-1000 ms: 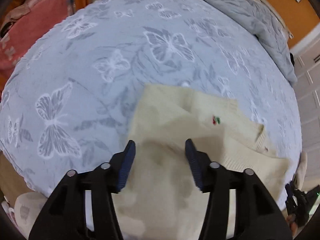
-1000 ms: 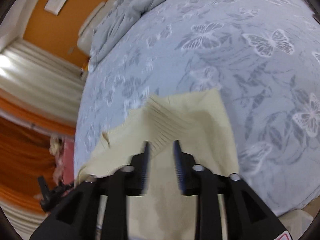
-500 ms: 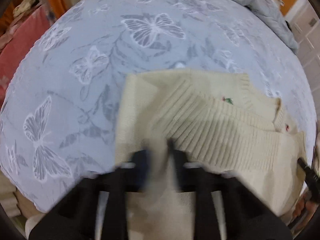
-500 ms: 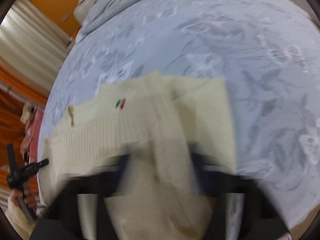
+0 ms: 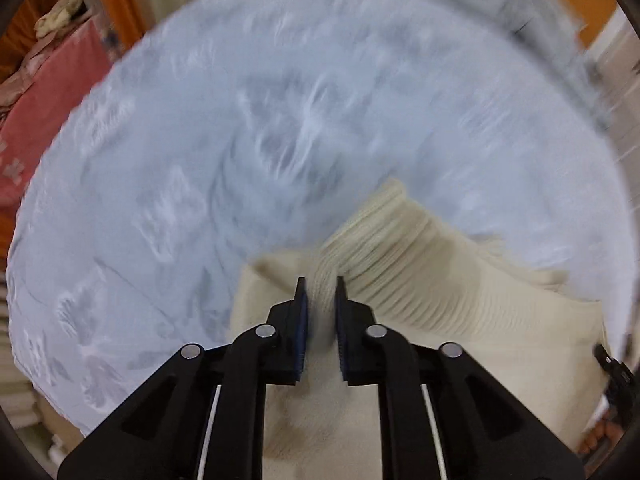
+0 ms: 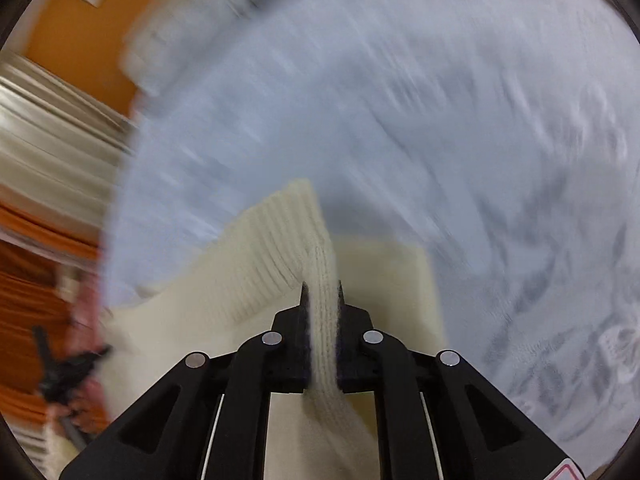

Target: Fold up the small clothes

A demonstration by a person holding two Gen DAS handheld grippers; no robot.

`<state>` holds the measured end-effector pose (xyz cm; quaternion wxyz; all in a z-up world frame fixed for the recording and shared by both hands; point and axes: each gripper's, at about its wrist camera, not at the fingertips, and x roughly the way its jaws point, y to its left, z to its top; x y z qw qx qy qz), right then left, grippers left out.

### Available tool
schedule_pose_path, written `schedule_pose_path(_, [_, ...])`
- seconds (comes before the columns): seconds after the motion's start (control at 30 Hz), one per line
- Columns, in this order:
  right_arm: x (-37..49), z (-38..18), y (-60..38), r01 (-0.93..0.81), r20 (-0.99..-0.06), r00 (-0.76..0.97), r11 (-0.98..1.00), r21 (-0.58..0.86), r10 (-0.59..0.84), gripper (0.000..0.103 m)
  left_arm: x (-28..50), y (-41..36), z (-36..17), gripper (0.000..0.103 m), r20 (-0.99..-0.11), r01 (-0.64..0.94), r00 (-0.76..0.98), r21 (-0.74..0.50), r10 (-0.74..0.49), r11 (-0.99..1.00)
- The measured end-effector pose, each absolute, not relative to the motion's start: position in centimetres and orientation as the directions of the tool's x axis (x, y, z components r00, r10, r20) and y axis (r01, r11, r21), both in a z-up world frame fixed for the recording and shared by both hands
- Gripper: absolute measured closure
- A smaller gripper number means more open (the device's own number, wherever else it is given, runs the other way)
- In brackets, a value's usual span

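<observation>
A small cream knitted sweater (image 5: 432, 280) lies on the blue butterfly-print bedspread (image 5: 200, 168). My left gripper (image 5: 319, 280) is shut on its ribbed hem edge, with knit bunched between the blue pads. My right gripper (image 6: 321, 286) is shut on the ribbed hem (image 6: 280, 248) of the same sweater (image 6: 384, 276), with a band of knit running between the jaws. Both grippers hold the hem raised above the rest of the garment. Both views are motion blurred.
The bedspread (image 6: 440, 120) fills most of both views. A grey quilt (image 5: 520, 12) lies at the bed's far side. A pink cloth (image 5: 44, 108) is off the left edge. Orange wall (image 6: 80, 28) and curtains (image 6: 44, 152) lie beyond.
One second ago my left gripper was open above the sweater. Both grippers have closed on the ribbed hem and are sweeping it over the garment, blurring the views.
</observation>
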<state>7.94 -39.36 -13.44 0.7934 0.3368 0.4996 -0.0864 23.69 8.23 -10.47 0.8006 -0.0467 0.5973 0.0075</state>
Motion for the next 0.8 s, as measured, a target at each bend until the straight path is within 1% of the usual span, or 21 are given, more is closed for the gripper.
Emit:
schedule_pose_path(0.03, [7.5, -13.4, -39.5, 0.481, -0.843, 0.504, 0.749, 0.456, 0.19, 0.092, 23.3, 8.3, -11.1, 0.089, -0.957, -0.076, 0.288, -0.063, -0.038, 0.995])
schedule_pose_path(0.07, [7.0, -12.6, -39.4, 0.491, -0.833, 0.527, 0.74, 0.46, 0.169, 0.087, 22.9, 8.6, -10.7, 0.087, -0.951, -0.083, 0.307, -0.073, -0.044, 0.994])
schedule_pose_path(0.1, [6.1, -10.7, -39.2, 0.498, -0.82, 0.561, 0.745, 0.444, 0.113, 0.083, 22.1, 8.9, -9.6, 0.084, -0.942, -0.086, 0.334, -0.072, -0.04, 0.994])
schedule_pose_path(0.13, [5.1, -8.5, -38.6, 0.486, -0.8, 0.597, 0.766, 0.421, 0.061, 0.082, 21.3, 9.0, -8.4, 0.079, -0.937, -0.071, 0.35, -0.049, -0.021, 0.996])
schedule_pose_path(0.2, [3.9, -5.1, -36.0, 0.4, -0.761, 0.647, 0.827, 0.395, 0.05, 0.082, 18.9, 8.9, -5.8, 0.075, -0.912, -0.043, 0.41, -0.015, 0.004, 0.999])
schedule_pose_path(0.23, [3.8, -4.4, -34.6, 0.362, -0.753, 0.656, 0.851, 0.38, 0.058, 0.083, 17.8, 8.6, -4.8, 0.072, -0.904, -0.028, 0.428, -0.011, 0.002, 1.0])
schedule_pose_path(0.3, [4.0, -3.6, -29.3, 0.223, -0.729, 0.664, 0.887, 0.405, 0.166, 0.084, 14.8, 7.2, -3.8, 0.071, -0.899, 0.019, 0.433, -0.059, -0.062, 0.998])
schedule_pose_path(0.33, [4.3, -3.9, -27.2, 0.178, -0.725, 0.653, 0.886, 0.428, 0.219, 0.09, 13.7, 6.3, -3.7, 0.071, -0.902, 0.044, 0.421, -0.086, -0.097, 0.995])
schedule_pose_path(0.37, [4.8, -4.5, -23.8, 0.107, -0.723, 0.62, 0.881, 0.462, 0.304, 0.091, 12.2, 4.9, -4.3, 0.07, -0.909, 0.073, 0.397, -0.108, -0.128, 0.991])
schedule_pose_path(0.4, [5.3, -5.3, -20.2, 0.041, -0.727, 0.58, 0.878, 0.477, 0.368, 0.092, 11.5, 4.1, -4.8, 0.07, -0.915, 0.083, 0.383, -0.107, -0.13, 0.991])
schedule_pose_path(0.43, [5.6, -6.2, -17.5, -0.004, -0.732, 0.55, 0.878, 0.479, 0.402, 0.092, 10.7, 3.4, -5.6, 0.069, -0.923, 0.09, 0.366, -0.094, -0.121, 0.992])
schedule_pose_path(0.5, [5.8, -8.1, -14.1, -0.046, -0.761, 0.498, 0.889, 0.455, 0.415, 0.092, 9.7, 2.9, -8.0, 0.069, -0.945, 0.075, 0.322, -0.038, -0.061, 0.996])
schedule_pose_path(0.57, [5.2, -10.5, -13.7, -0.022, -0.811, 0.454, 0.914, 0.404, 0.37, 0.094, 9.0, 3.8, -9.5, 0.069, -0.953, 0.061, 0.303, -0.005, -0.023, 0.998])
schedule_pose_path(0.6, [4.8, -11.1, -15.0, 0.01, -0.823, 0.452, 0.92, 0.392, 0.345, 0.103, 8.8, 4.6, -10.1, 0.069, -0.952, 0.063, 0.306, 0.011, -0.009, 0.998])
schedule_pose_path(0.67, [3.1, -11.8, -19.7, 0.13, -0.835, 0.461, 0.908, 0.399, 0.301, 0.103, 8.5, 5.9, -10.2, 0.069, -0.952, 0.061, 0.307, 0.007, -0.012, 0.998])
schedule_pose_path(0.77, [-0.2, -12.7, -28.3, 0.332, -0.865, 0.468, 0.872, 0.36, 0.179, 0.103, 8.5, 7.8, -10.7, 0.069, -0.954, 0.06, 0.298, -0.025, -0.042, 0.998])
schedule_pose_path(0.8, [-1.5, -13.0, -30.8, 0.386, -0.868, 0.465, 0.843, 0.375, 0.174, 0.103, 8.5, 8.2, -11.0, 0.069, -0.954, 0.054, 0.295, -0.045, -0.059, 0.998])
